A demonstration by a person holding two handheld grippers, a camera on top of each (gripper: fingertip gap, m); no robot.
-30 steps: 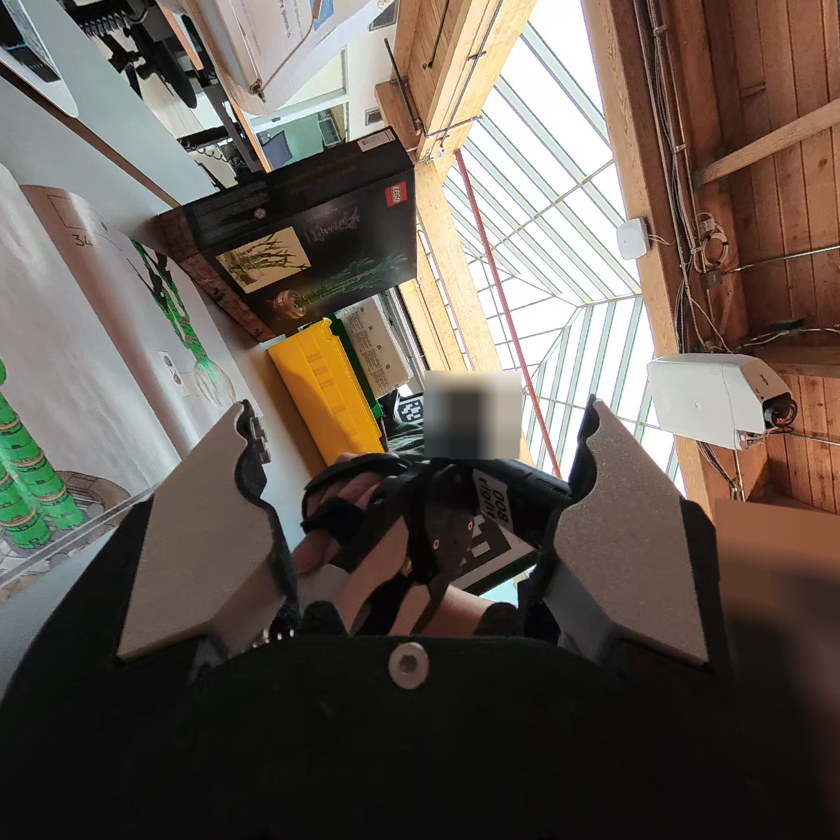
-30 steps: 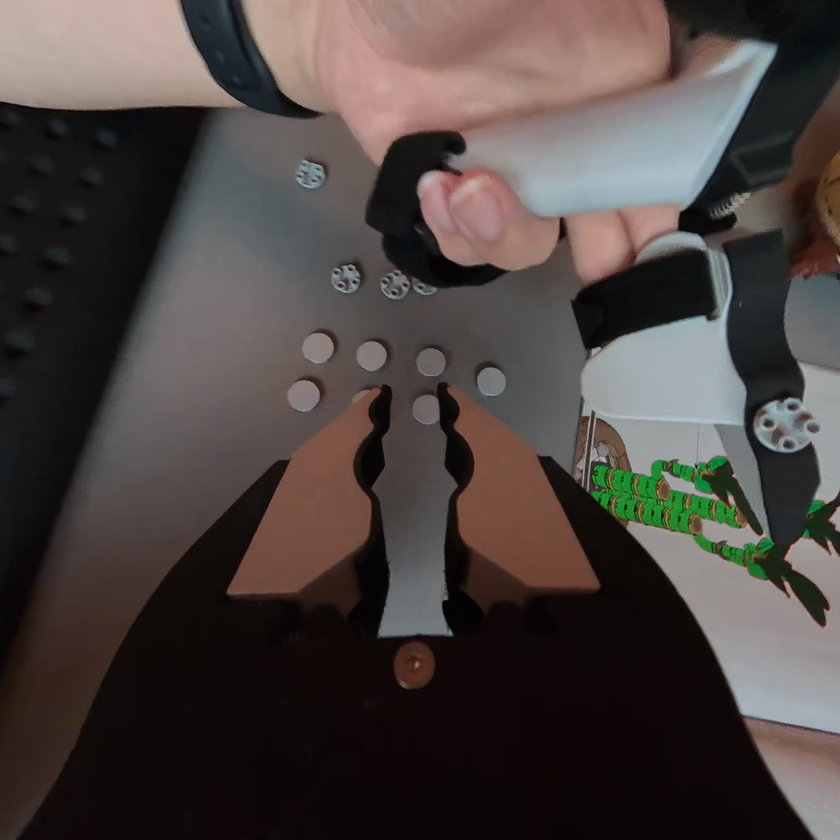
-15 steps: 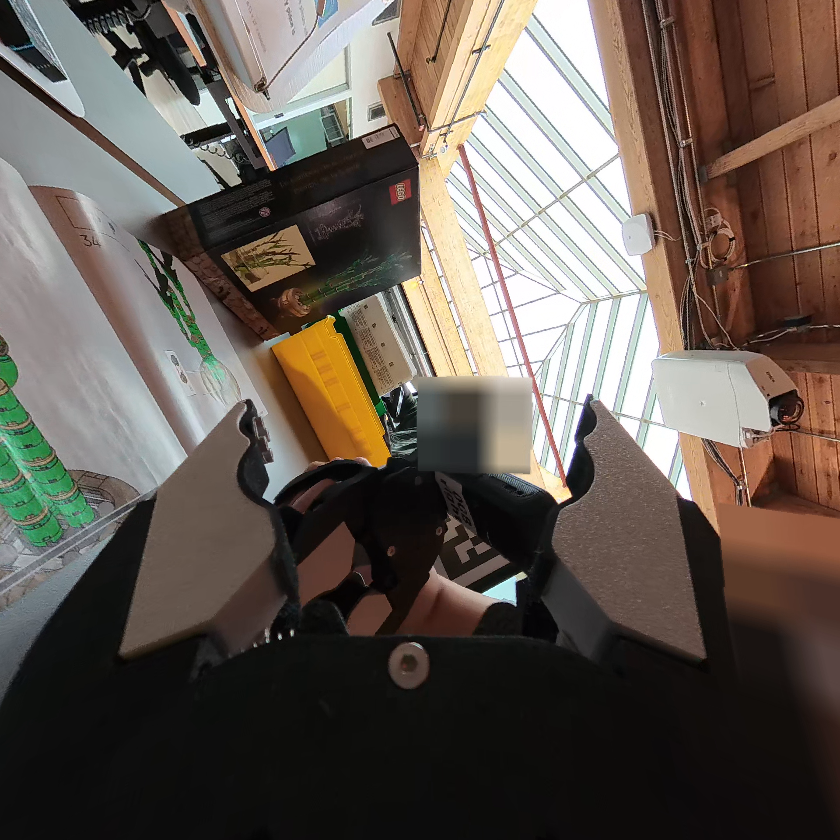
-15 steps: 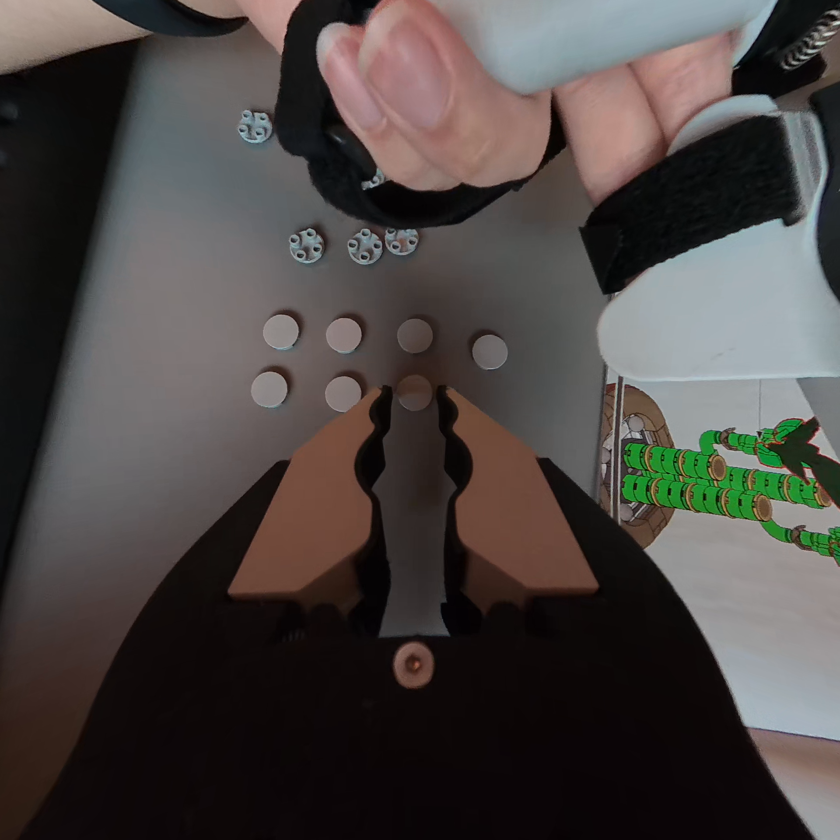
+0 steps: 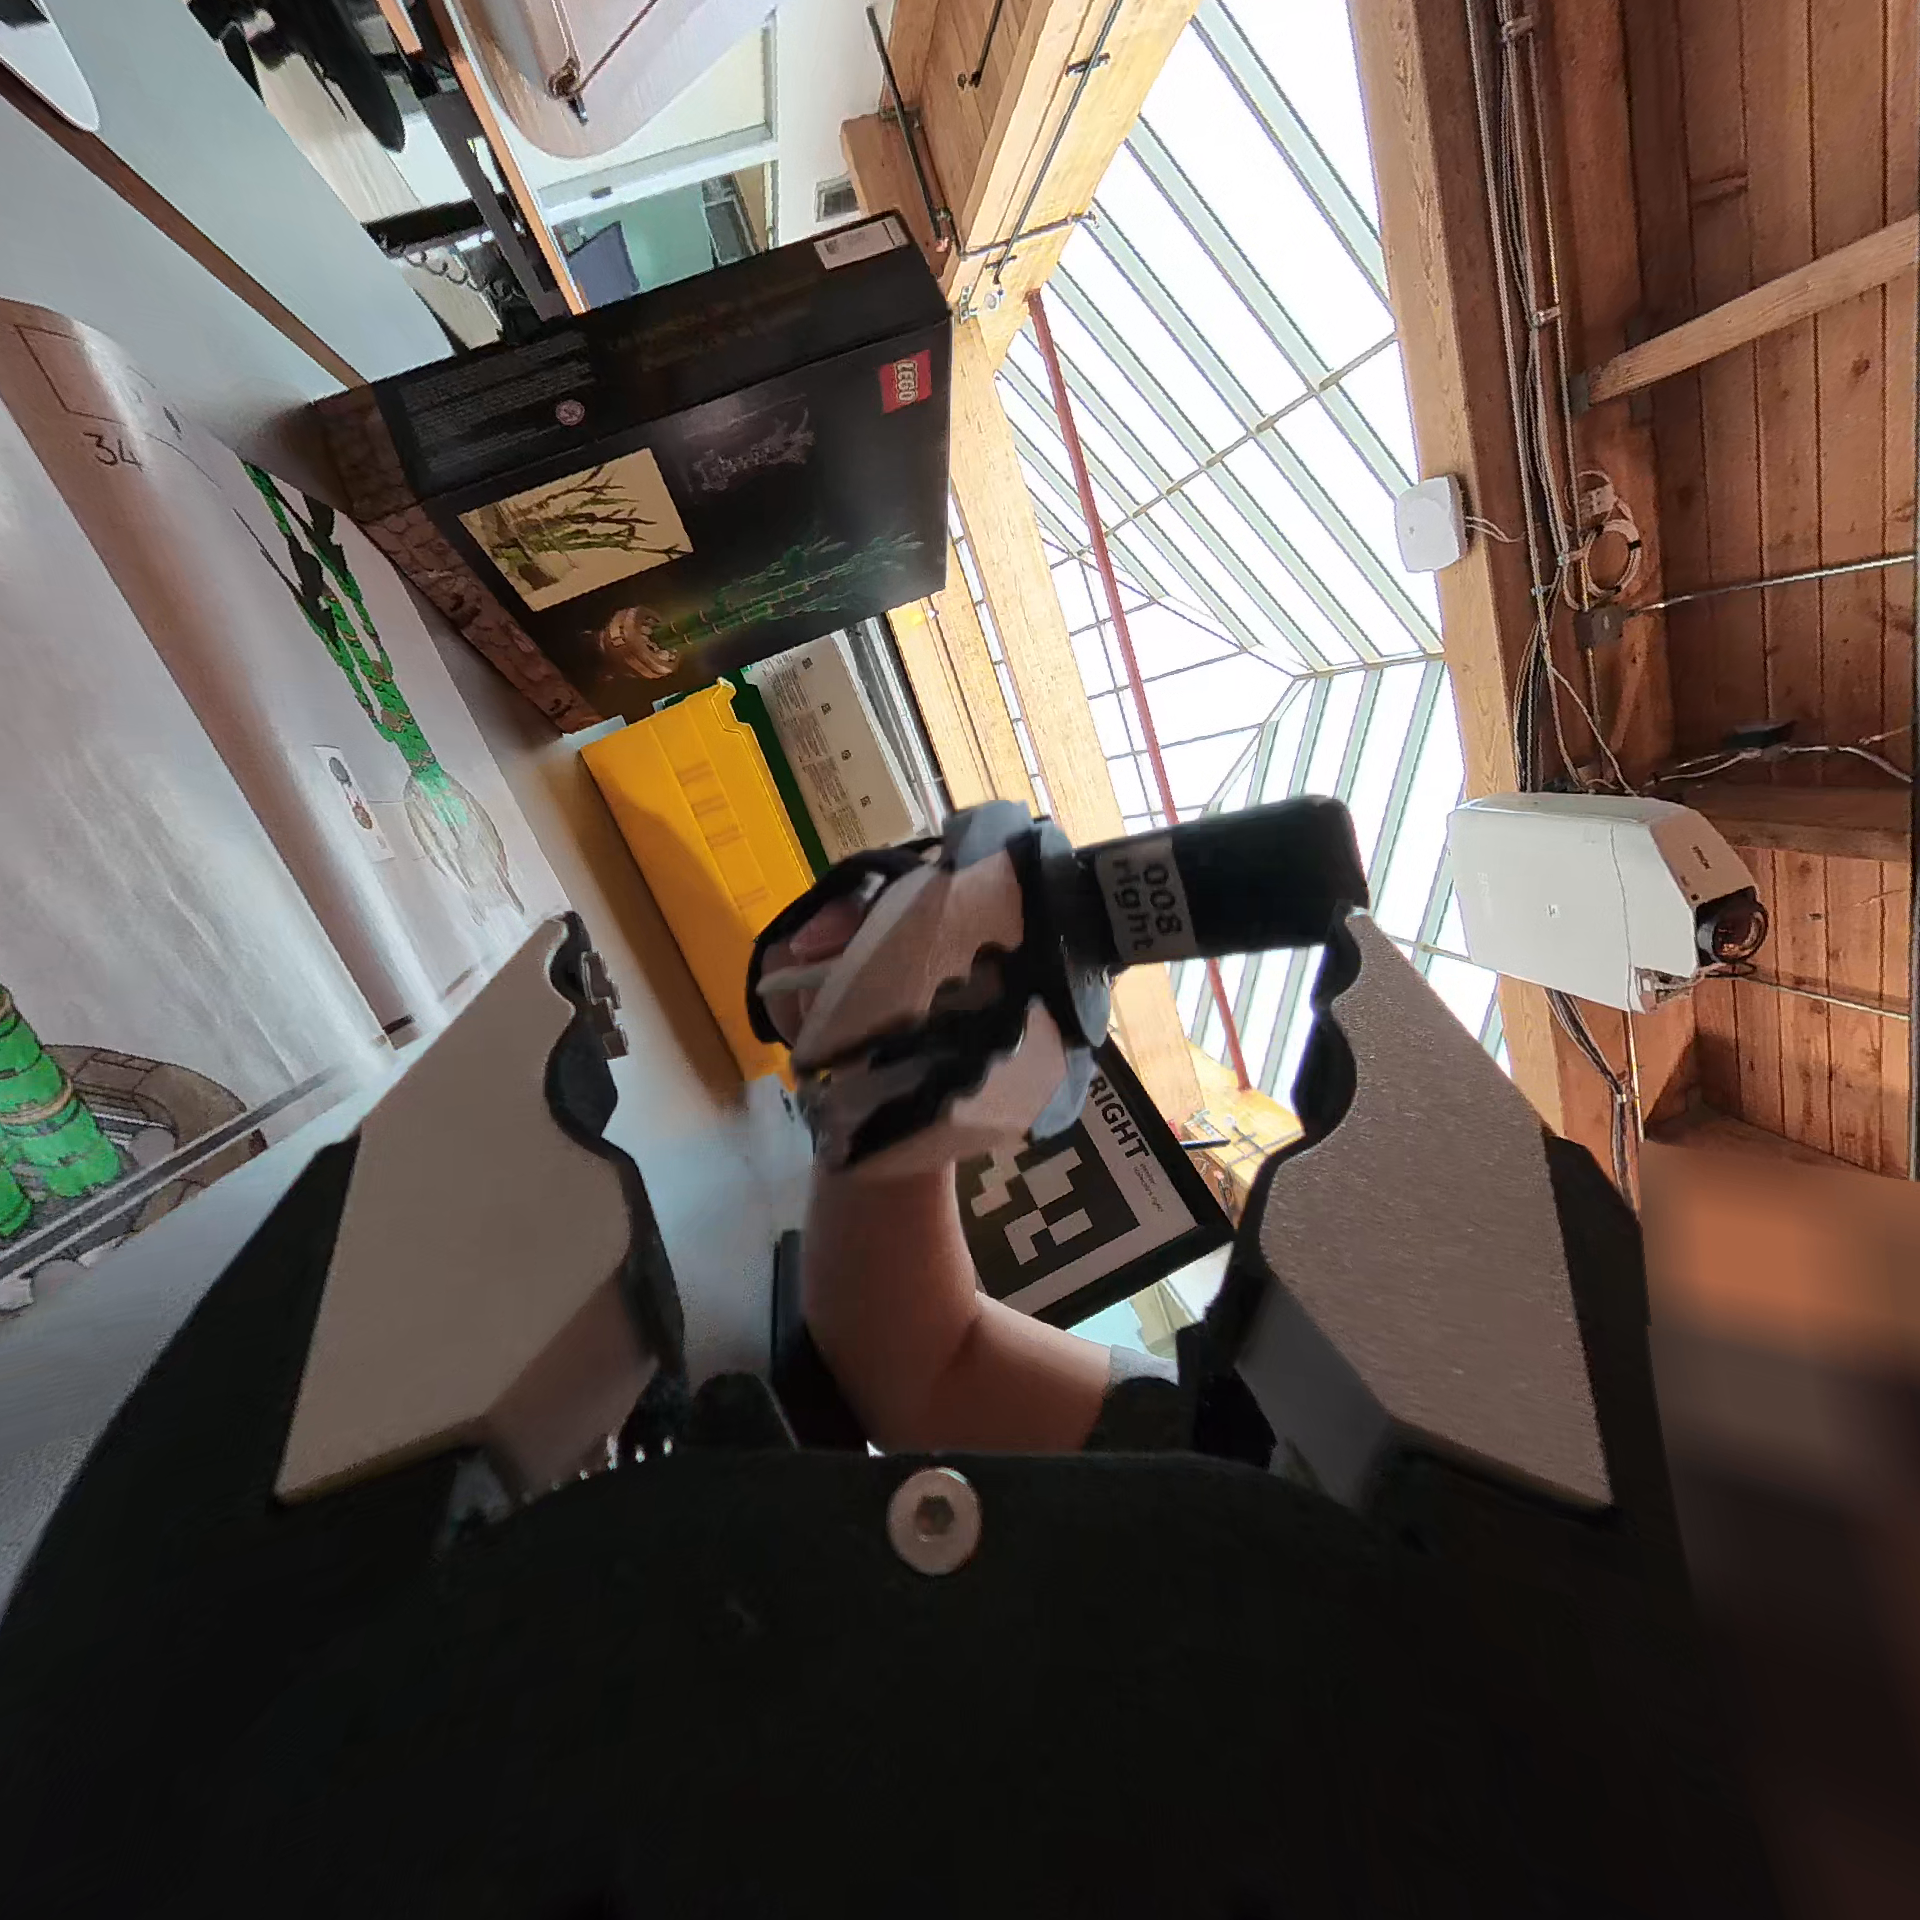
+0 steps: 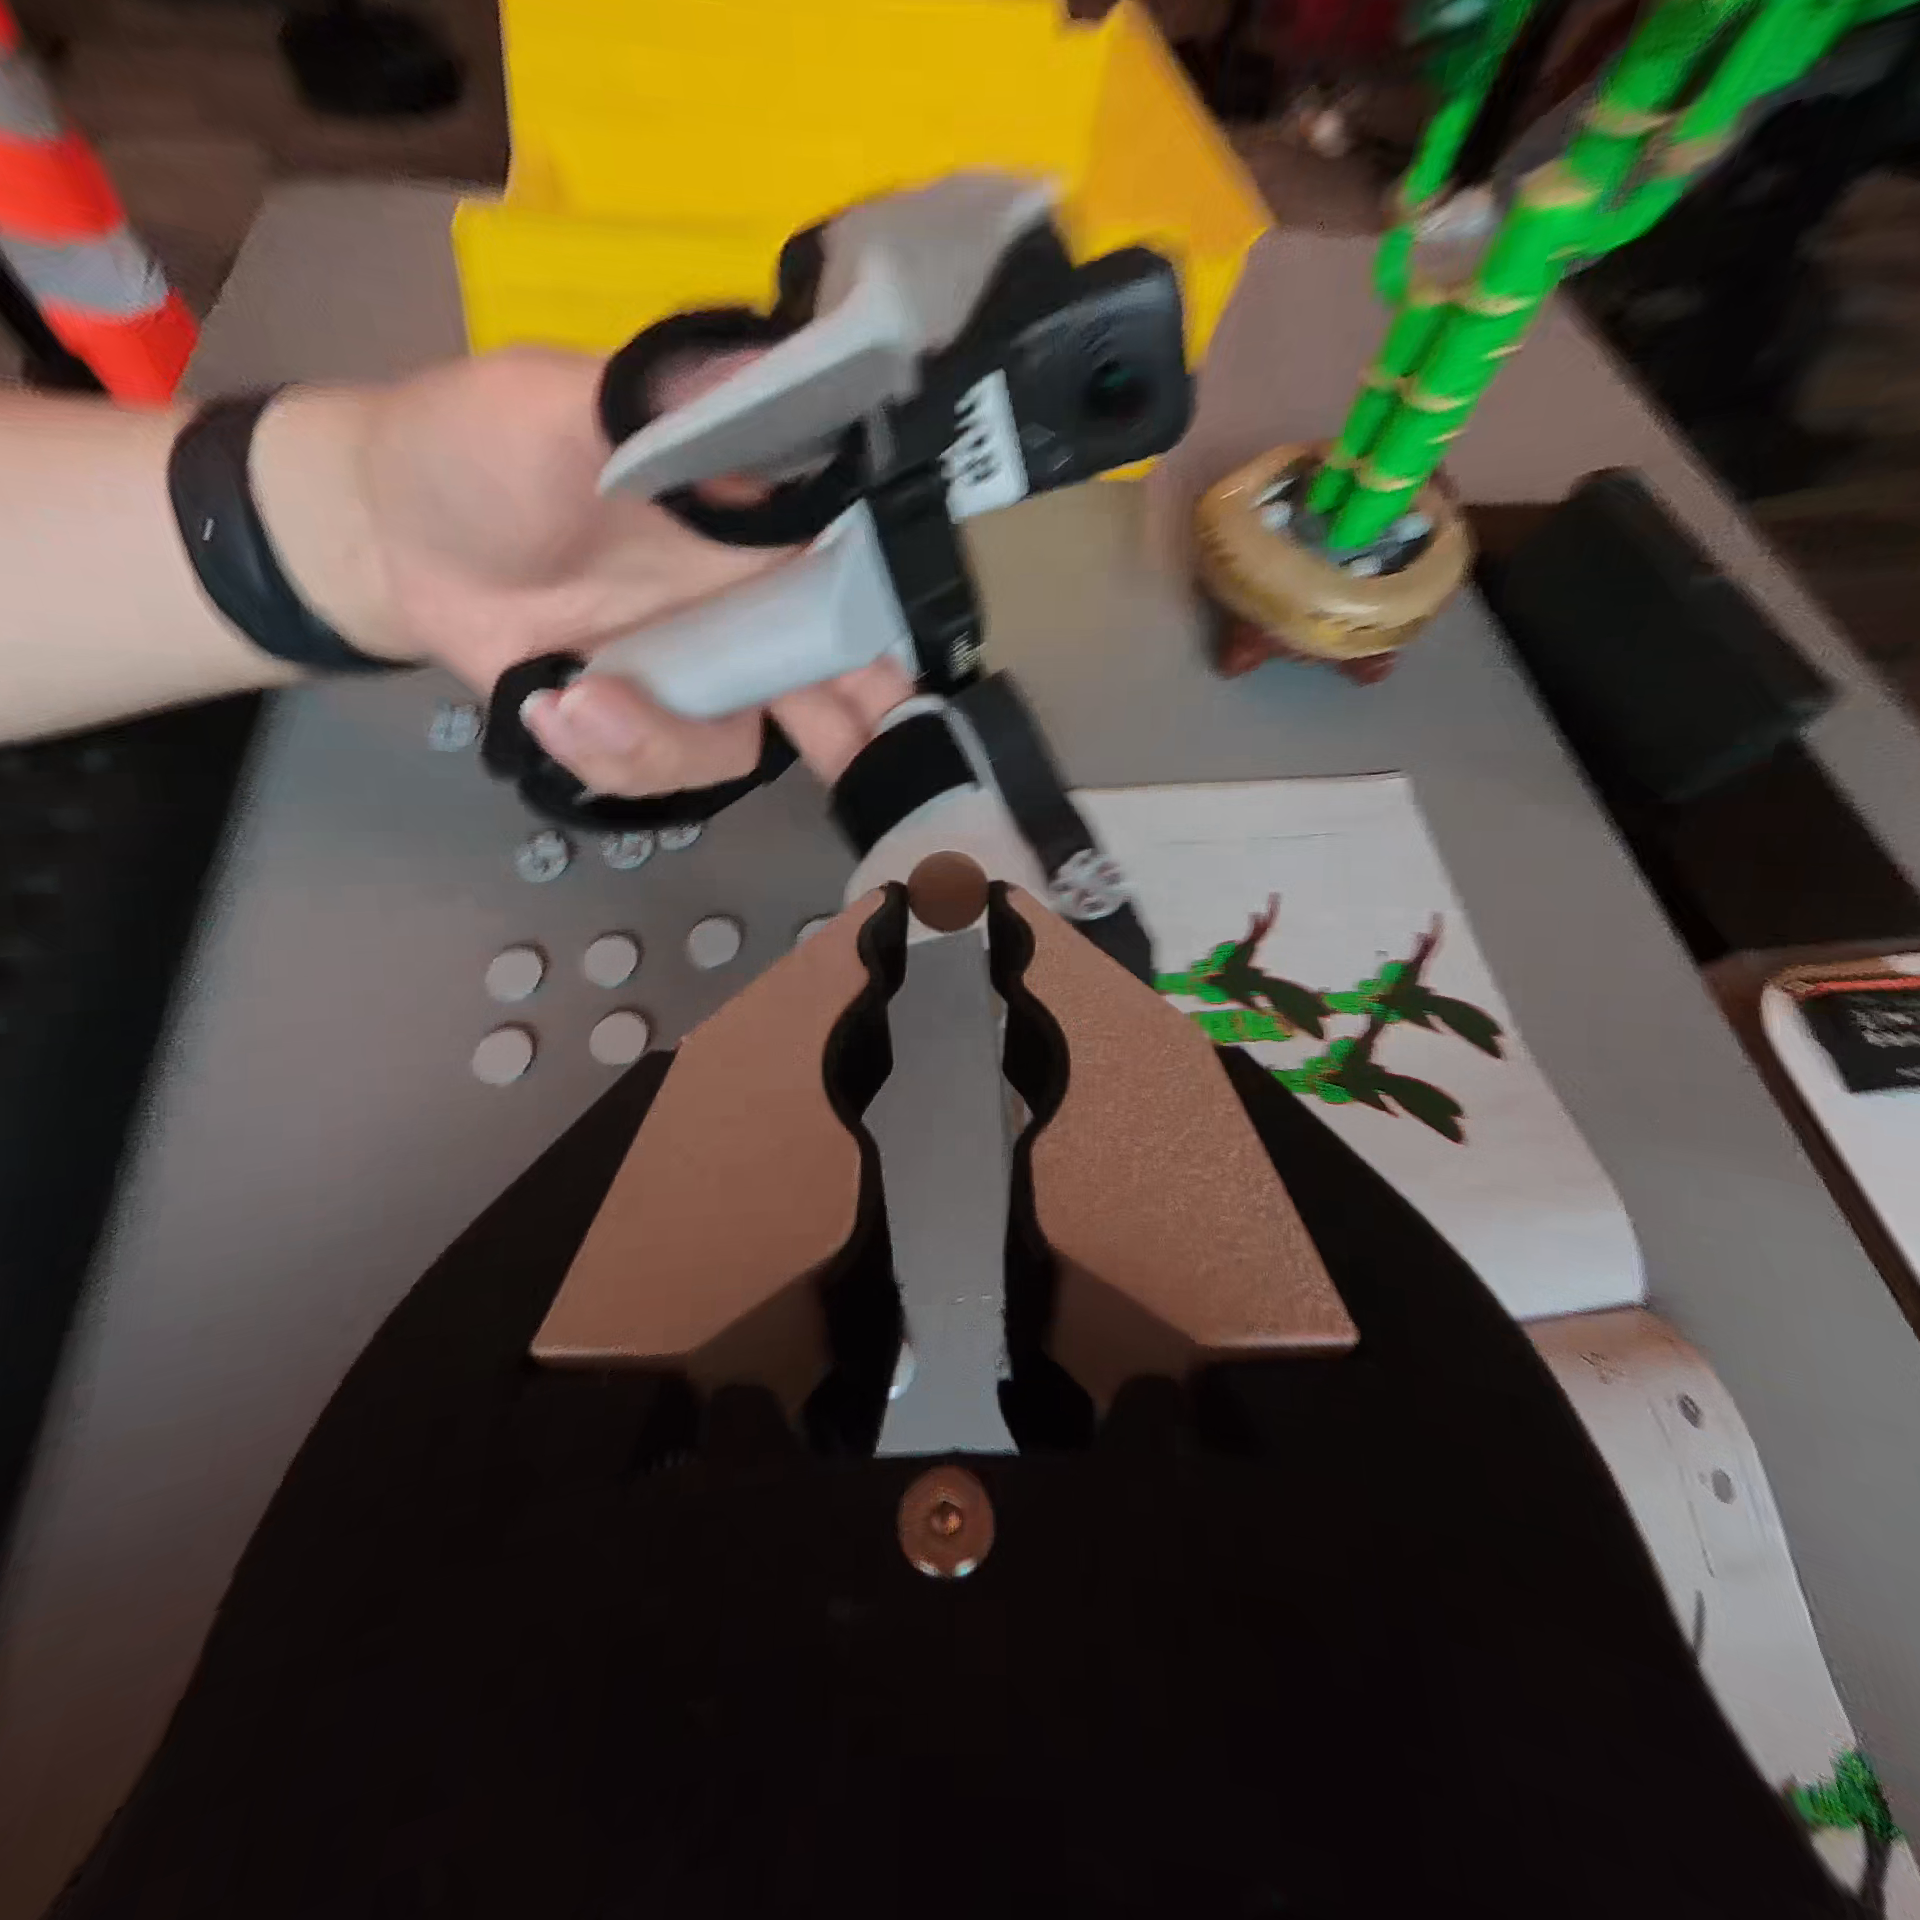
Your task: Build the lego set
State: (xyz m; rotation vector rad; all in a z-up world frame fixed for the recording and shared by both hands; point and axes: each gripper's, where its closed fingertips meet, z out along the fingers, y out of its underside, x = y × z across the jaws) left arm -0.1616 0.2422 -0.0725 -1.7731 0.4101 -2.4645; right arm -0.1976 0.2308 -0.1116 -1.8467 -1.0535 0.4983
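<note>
My right gripper is shut on a small round tile held at its tips above the grey table; the tile looks brownish. Several flat grey round tiles lie in rows on the table to its left, with studded round pieces beyond them. My left gripper is open wide and points up toward the ceiling. A small grey round piece clings to its left fingertip and also shows in the right wrist view. The green bamboo model in its gold pot stands at the back right.
The open instruction booklet lies right of the tiles. A yellow bin stands at the back with the black set box beside it. An orange cone is at far left and a black studded mat at the left edge. There is about 4 cm between the tips of the two grippers.
My right gripper closed on one round tile from the near row and lifted it, tilting up and back. The hand with my left gripper moved up and away from the tiles.
</note>
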